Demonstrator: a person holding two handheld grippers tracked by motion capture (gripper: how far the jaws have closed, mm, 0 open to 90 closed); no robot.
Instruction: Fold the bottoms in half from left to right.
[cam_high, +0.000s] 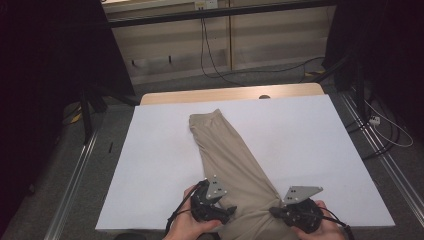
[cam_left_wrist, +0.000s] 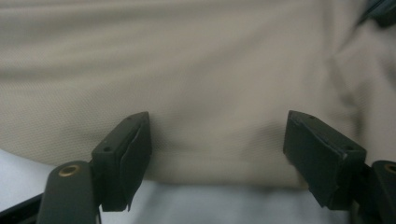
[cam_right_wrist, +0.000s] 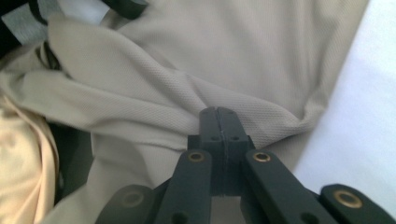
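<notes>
A beige knit garment (cam_high: 227, 150) lies folded long and narrow on the white table top (cam_high: 310, 145), running from the middle toward the near edge and spilling over it. My left gripper (cam_high: 227, 210) is at the cloth's near left side, open; its jaws stand wide apart at the hem of the beige garment (cam_left_wrist: 205, 93), with nothing between them. My right gripper (cam_high: 276, 212) is at the near right side, shut on a bunched fold of the beige garment (cam_right_wrist: 154, 84), which puckers into wrinkles at the fingertips (cam_right_wrist: 209, 119).
The white top rests on a wooden table (cam_high: 230, 93) whose far edge has a small hole (cam_high: 264, 96). Metal rails (cam_high: 75, 170) run along both sides on the grey floor. Black cables (cam_high: 215, 65) hang at the back wall. Bare white surface lies either side of the cloth.
</notes>
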